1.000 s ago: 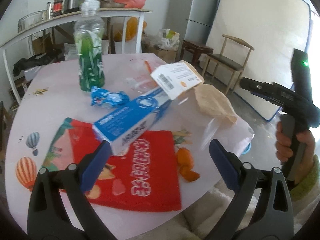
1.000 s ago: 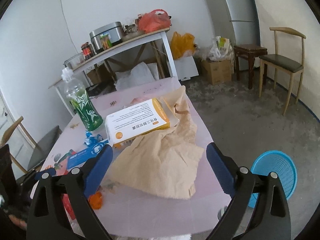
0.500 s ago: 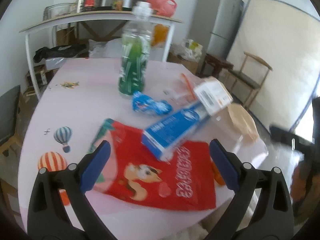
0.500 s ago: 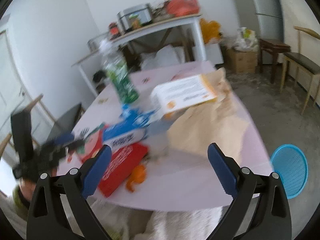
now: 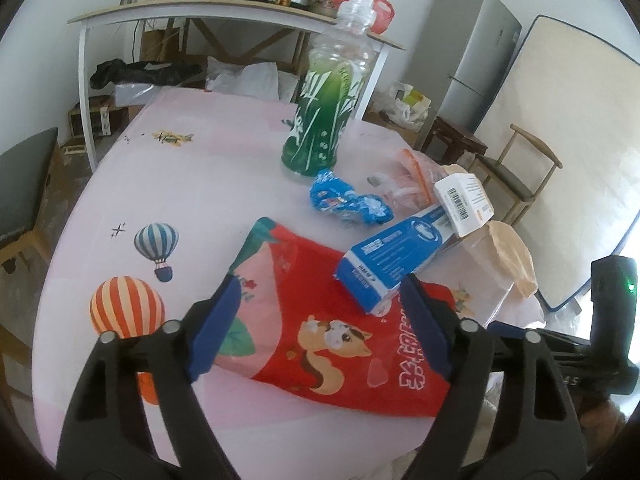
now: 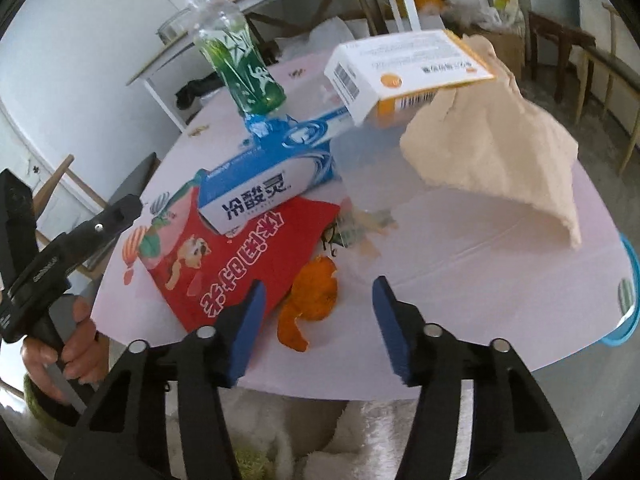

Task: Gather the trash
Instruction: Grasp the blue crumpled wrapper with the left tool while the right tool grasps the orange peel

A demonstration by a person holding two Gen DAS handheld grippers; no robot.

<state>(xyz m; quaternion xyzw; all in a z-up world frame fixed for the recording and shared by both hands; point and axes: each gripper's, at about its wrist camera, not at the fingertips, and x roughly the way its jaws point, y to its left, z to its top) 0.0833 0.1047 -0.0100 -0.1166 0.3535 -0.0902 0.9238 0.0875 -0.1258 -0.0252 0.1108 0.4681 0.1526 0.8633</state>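
Trash lies on a pink table (image 5: 192, 200): a red snack bag (image 5: 320, 320), a blue toothpaste box (image 5: 392, 256), a white and orange box (image 5: 464, 204), a blue wrapper (image 5: 348, 204), a green bottle (image 5: 328, 120), crumpled tan paper (image 6: 500, 152) and orange peel (image 6: 312, 300). My left gripper (image 5: 322, 320) is open and empty, low over the red bag's near edge. My right gripper (image 6: 316, 328) is open and empty, just above the orange peel. The red bag (image 6: 232, 256) and blue box (image 6: 268, 184) also show in the right wrist view.
A blue basket (image 6: 628, 300) stands on the floor past the table's right edge. A white shelf table (image 5: 224, 16) with pots and jars stands behind. A fridge (image 5: 472, 52) and a wooden chair (image 5: 516, 168) are at the far right.
Both grippers have swung toward the table's near edge and come lower. The left now hangs over the red bag, the right over the orange peel. Both stay open.
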